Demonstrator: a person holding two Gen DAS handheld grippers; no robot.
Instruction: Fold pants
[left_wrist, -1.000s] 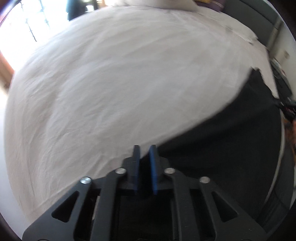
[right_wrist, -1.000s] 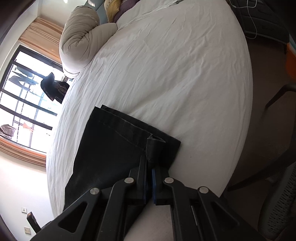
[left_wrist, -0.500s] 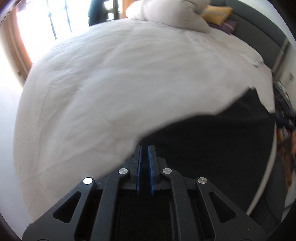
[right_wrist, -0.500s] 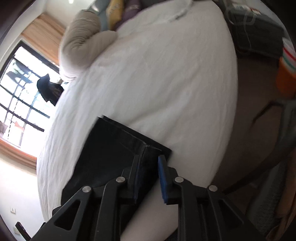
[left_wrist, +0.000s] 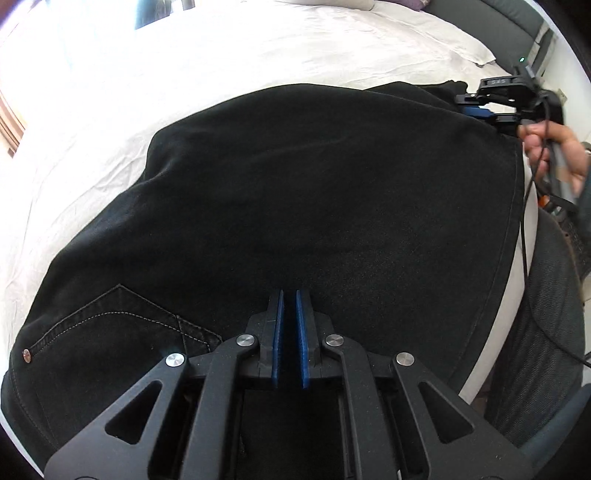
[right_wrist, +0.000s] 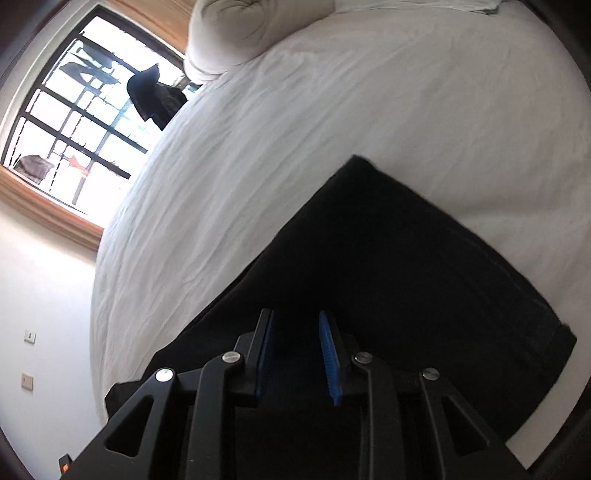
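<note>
Black pants (left_wrist: 314, 184) lie spread on the white bed sheet (left_wrist: 184, 74), a stitched back pocket (left_wrist: 122, 325) at lower left. My left gripper (left_wrist: 289, 293) hangs over the middle of the pants, shut, with no cloth visibly between its blue pads. In the right wrist view the pants (right_wrist: 406, 277) run to a hem at the right. My right gripper (right_wrist: 295, 314) is open above them, its pads apart and gripping nothing. The left wrist view also shows the right gripper (left_wrist: 480, 107) at the pants' far right corner, held by a hand (left_wrist: 554, 151).
A rolled white duvet (right_wrist: 236, 29) lies at the head of the bed, near a barred window (right_wrist: 74, 110). A grey mesh chair (left_wrist: 546, 332) stands close to the bed's near edge. A dark headboard (left_wrist: 498, 22) bounds the far side. A cable (left_wrist: 524, 229) hangs from the right hand.
My left gripper swung from the pants' edge by the bare sheet to over their middle. My right gripper let go of the hem corner, opened, rolled and shifted over the pants.
</note>
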